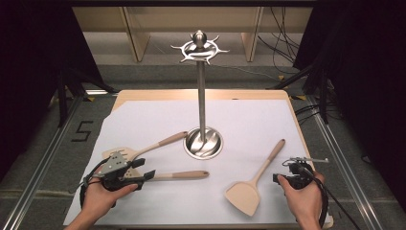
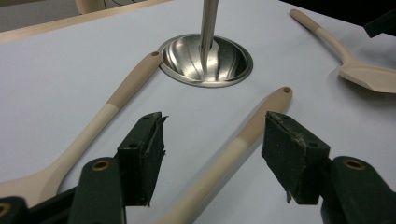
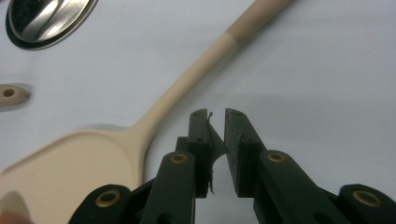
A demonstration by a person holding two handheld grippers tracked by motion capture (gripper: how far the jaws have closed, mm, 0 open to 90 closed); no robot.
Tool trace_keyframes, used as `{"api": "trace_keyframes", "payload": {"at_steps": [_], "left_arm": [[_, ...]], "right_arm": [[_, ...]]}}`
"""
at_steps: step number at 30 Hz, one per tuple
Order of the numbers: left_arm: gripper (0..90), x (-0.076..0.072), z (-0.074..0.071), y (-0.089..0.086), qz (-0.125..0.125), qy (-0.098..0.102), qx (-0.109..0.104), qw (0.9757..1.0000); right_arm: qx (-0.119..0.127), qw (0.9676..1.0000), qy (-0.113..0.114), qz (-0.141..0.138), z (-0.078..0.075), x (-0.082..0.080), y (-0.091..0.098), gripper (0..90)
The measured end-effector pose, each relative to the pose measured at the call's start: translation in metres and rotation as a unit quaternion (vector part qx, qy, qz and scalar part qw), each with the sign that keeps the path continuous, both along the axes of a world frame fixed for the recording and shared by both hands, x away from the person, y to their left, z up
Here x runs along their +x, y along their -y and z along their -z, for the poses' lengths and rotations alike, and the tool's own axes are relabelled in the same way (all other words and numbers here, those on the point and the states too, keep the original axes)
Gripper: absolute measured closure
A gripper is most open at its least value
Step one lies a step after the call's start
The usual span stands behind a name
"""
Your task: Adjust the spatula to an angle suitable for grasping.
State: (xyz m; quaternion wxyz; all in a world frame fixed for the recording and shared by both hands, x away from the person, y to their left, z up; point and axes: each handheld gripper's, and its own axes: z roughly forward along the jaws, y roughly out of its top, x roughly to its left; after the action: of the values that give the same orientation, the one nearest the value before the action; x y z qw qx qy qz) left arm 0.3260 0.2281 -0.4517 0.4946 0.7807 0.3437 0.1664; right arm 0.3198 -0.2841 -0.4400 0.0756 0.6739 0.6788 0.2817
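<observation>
While the right gripper's [image 3: 217,116] fingers sit pressed together, the wooden handle [image 2: 243,140] lies between the left gripper's [image 2: 212,140] spread fingers.

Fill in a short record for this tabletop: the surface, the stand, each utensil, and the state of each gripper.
surface: table under a white sheet
stand: metal hook stand, upright, hooks bare
slotted turner: lying flat, handle end by the stand's base
second utensil: handle lying between the left gripper's jaws
spatula: flat, beside the right gripper
left gripper: open, astride the handle, not pressing
right gripper: shut, holding nothing
</observation>
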Motion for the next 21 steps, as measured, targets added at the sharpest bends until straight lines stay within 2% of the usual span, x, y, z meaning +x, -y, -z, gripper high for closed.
{"api": "trace_keyframes", "payload": {"at_steps": [1, 3, 4, 5, 6, 7, 8, 9, 10, 12, 13, 14, 15, 16, 17, 18, 19, 20, 21], "left_arm": [[38.3, 0.001, 0.000, 0.001, -0.001, -0.001, -0.005, 1.0000], [38.5, 0.002, 0.000, 0.003, 0.000, -0.003, -0.004, 1.0000], [38.6, 0.003, 0.000, 0.004, 0.003, -0.002, -0.006, 1.0000], [38.7, 0.003, 0.000, 0.005, 0.006, -0.002, -0.004, 1.0000], [38.7, 0.003, 0.000, 0.006, 0.006, -0.002, -0.003, 1.0000], [38.7, 0.002, 0.000, 0.006, 0.002, -0.007, -0.001, 1.0000], [38.7, 0.003, 0.001, 0.007, 0.010, -0.006, -0.007, 0.9999], [38.8, 0.002, 0.001, 0.007, 0.006, -0.006, -0.003, 1.0000], [38.8, 0.002, 0.001, 0.007, 0.006, -0.008, -0.005, 0.9999], [38.9, 0.002, 0.002, 0.007, 0.010, -0.006, -0.009, 0.9999], [38.9, 0.001, 0.001, 0.006, 0.009, -0.006, -0.010, 0.9999], [39.0, 0.001, 0.000, 0.006, 0.009, -0.004, -0.010, 0.9999], [39.0, 0.001, 0.000, 0.003, 0.010, -0.001, -0.009, 0.9999], [39.0, -0.001, 0.000, 0.003, 0.004, -0.002, -0.014, 0.9999], [39.0, -0.001, 0.000, 0.001, 0.010, 0.001, -0.007, 0.9999], [39.1, -0.003, 0.000, 0.000, 0.002, 0.000, -0.009, 1.0000], [39.1, -0.003, 0.000, 0.000, 0.007, 0.001, -0.016, 0.9998], [39.1, -0.003, -0.001, -0.001, 0.003, 0.002, -0.013, 0.9999], [39.1, -0.004, -0.001, -0.001, 0.001, 0.003, -0.014, 0.9999]], "right_arm": [[-0.010, 0.9998, 0.012, -0.013, 0.001, 0.002, 0.002, 80.6], [-0.011, 0.9996, 0.015, -0.021, 0.001, 0.003, 0.003, 79.6], [0.002, 1.0000, 0.001, 0.002, 0.000, 0.004, -0.001, 78.5], [-0.005, 0.9998, 0.010, -0.019, 0.001, 0.006, 0.004, 75.7], [0.009, 1.0000, 0.002, 0.003, 0.001, 0.008, 0.003, 71.4], [0.018, 0.9998, -0.003, 0.012, 0.000, 0.010, 0.004, 67.5], [0.032, 0.9975, -0.038, 0.051, -0.003, 0.012, -0.001, 64.8], [0.043, 0.9972, -0.038, 0.048, -0.002, 0.015, 0.001, 62.8], [0.055, 0.9952, -0.046, 0.066, -0.004, 0.017, -0.002, 60.9], [0.023, 0.9984, -0.026, 0.045, -0.001, 0.025, 0.002, 56.8], [0.031, 0.9979, -0.030, 0.049, -0.001, 0.028, 0.000, 55.5], [0.040, 0.9947, -0.049, 0.081, -0.004, 0.030, -0.005, 54.6], [0.027, 0.9963, -0.051, 0.064, -0.003, 0.033, -0.003, 52.5], [0.001, 0.9979, -0.046, 0.045, -0.001, 0.039, 0.000, 51.8], [-0.001, 0.9980, -0.047, 0.044, -0.001, 0.041, 0.000, 52.1], [0.065, 0.9897, -0.091, 0.089, -0.009, 0.042, -0.009, 52.1], [0.061, 0.9896, -0.093, 0.092, -0.011, 0.044, -0.010, 52.6], [-0.003, 0.9987, -0.026, 0.045, -0.003, 0.048, -0.002, 53.0], [-0.002, 0.9982, -0.034, 0.050, -0.005, 0.050, -0.004, 52.3]]}}
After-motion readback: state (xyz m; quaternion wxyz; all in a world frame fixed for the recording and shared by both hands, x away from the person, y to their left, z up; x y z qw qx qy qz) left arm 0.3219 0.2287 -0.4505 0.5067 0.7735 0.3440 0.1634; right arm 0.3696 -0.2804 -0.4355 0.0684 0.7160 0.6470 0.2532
